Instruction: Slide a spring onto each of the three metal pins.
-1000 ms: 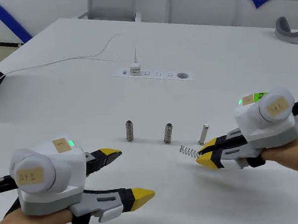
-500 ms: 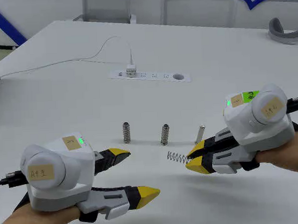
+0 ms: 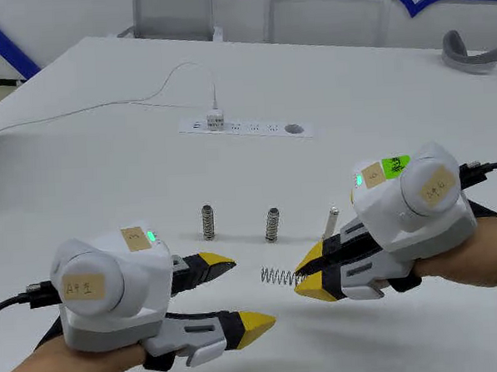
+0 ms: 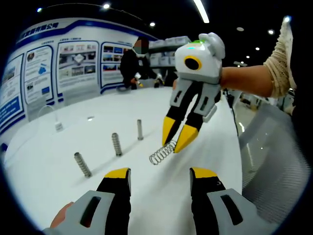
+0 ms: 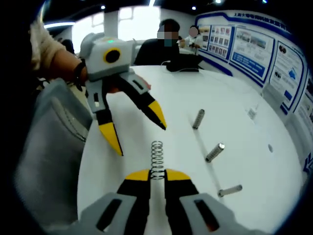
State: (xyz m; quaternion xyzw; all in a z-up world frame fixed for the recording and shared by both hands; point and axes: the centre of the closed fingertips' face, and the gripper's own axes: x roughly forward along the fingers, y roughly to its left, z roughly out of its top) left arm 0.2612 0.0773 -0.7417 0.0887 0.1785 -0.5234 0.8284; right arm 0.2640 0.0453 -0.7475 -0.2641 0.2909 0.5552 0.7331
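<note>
Spring (image 3: 278, 275) for the last pin, pinched by one end in the closed fingers of the right gripper (image 3: 298, 278), near the bare pin (image 3: 330, 222), on the person's side of it. Sprung pins (image 3: 272, 224) beside the bare pin already done. Left gripper (image 3: 252, 292) fingers spread, empty. Next, probably: tip upright, centre over the bare pin, lower. White counter (image 3: 105, 160), power strip (image 3: 245, 128) well behind the bare pin, poster wall (image 4: 73, 58) beyond.

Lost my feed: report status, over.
Right gripper shut on loose coiled metal spring. Left gripper open, empty. Two metal pins already sprung; third slim metal pin bare. Nothing between spring and bare pin.
</note>
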